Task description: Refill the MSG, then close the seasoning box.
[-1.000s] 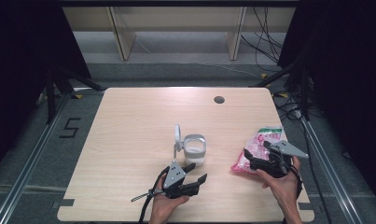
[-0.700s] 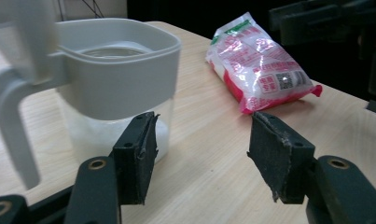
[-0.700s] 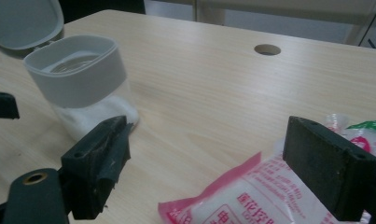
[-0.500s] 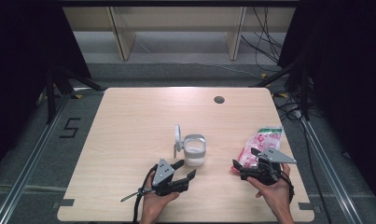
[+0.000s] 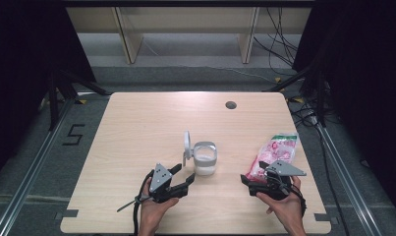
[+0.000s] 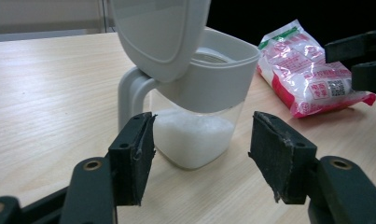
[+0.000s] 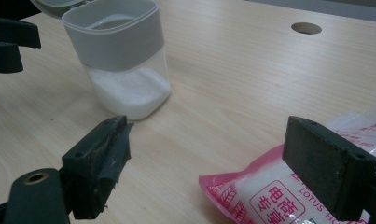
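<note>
The jar [image 5: 205, 158] stands upright near the middle of the bench [image 5: 136, 128], a little toward the person's side, with its hinged lid [image 5: 186, 141] swung up and open on its left. That leaves the mouth free, which looks like readiness for filling; a low layer of white grains [image 6: 192, 135] already lies in the clear bottom part. To the right of the jar, well apart from it, lies the pink bag [image 5: 276, 153], flat on the bench with one end pointing toward the person, so it can be taken by that near end.

The left hand-held gripper [image 5: 182, 181] rests just in front of the jar with its jaws apart, aimed at it, touching nothing; I judge it is placed to steady the jar. The right hand-held gripper [image 5: 251, 184] sits at the near end of the bag, jaws also spread wide. In the right gripper view the bag's corner [image 7: 265, 186] lies between the jaws, unpinched.

Whether the bag is already cut open cannot be told. Its print is too small to read from above, and the right jaw covers part of it.
</note>
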Action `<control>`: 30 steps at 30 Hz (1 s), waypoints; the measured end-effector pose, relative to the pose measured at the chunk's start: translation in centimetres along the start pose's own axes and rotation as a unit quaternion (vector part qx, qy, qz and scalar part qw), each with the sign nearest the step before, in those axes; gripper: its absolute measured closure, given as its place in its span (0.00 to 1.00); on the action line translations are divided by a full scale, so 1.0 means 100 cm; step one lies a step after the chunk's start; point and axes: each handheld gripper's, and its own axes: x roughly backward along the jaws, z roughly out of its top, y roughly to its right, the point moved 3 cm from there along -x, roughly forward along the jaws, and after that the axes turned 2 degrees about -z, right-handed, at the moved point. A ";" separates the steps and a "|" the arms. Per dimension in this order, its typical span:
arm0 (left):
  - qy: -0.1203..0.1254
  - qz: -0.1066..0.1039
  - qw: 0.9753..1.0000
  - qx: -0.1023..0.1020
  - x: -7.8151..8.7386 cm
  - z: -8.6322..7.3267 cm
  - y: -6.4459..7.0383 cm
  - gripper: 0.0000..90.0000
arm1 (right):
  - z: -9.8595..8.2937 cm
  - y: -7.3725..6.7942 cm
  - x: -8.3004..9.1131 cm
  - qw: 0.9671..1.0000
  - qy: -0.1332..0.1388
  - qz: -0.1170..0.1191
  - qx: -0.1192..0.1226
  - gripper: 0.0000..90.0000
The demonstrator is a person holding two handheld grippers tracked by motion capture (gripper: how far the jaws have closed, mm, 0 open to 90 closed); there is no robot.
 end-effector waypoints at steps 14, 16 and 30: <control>0.002 0.018 1.000 0.005 0.005 0.005 -0.012 0.44 | -0.004 -0.005 -0.001 1.000 -0.008 0.006 -0.007 0.17; 0.002 0.013 1.000 0.001 0.005 0.006 -0.012 0.45 | -0.004 -0.003 0.000 1.000 -0.011 0.004 0.007 0.17; 0.008 -0.002 1.000 -0.017 0.010 0.011 -0.015 0.81 | -0.004 -0.007 -0.001 1.000 -0.012 0.010 0.016 0.18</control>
